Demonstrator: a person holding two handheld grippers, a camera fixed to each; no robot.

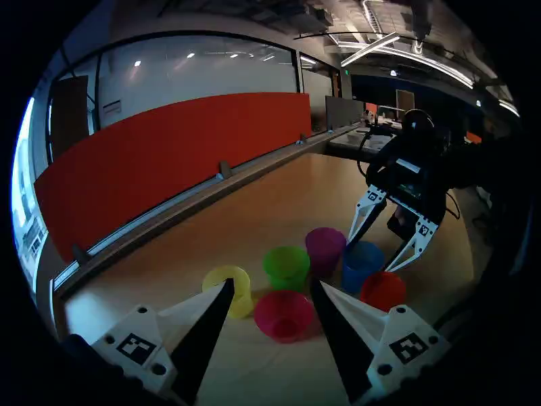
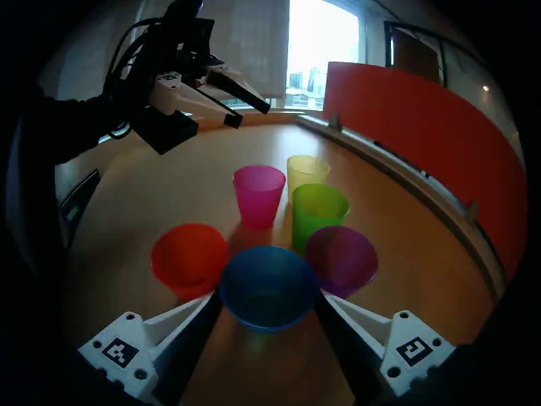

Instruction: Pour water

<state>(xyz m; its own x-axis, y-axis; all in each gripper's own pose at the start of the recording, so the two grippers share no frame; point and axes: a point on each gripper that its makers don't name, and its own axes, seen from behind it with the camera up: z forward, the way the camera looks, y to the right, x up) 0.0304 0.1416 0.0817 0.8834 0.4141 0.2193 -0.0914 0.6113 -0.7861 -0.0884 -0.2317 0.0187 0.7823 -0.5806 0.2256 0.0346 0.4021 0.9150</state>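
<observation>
Table: wooden, with a red partition along its far edge.
Right gripper: jaws wide apart, flanking the blue cup at its rim.
Left gripper: jaws wide apart, holding nothing; the pink cup stands between its tips.
Blue cup: upright on the table, between the red cup and the purple cup.
Green cup, yellow cup: upright, just beyond.

My left gripper and right gripper look alike: each has two white fingers that taper to points and are black along the inner faces. Every finger base carries a square black-and-white marker and a few small dark screw holes. In the right gripper view I see the left gripper's black body, black cables looping above it and a dark sleeve behind.
</observation>
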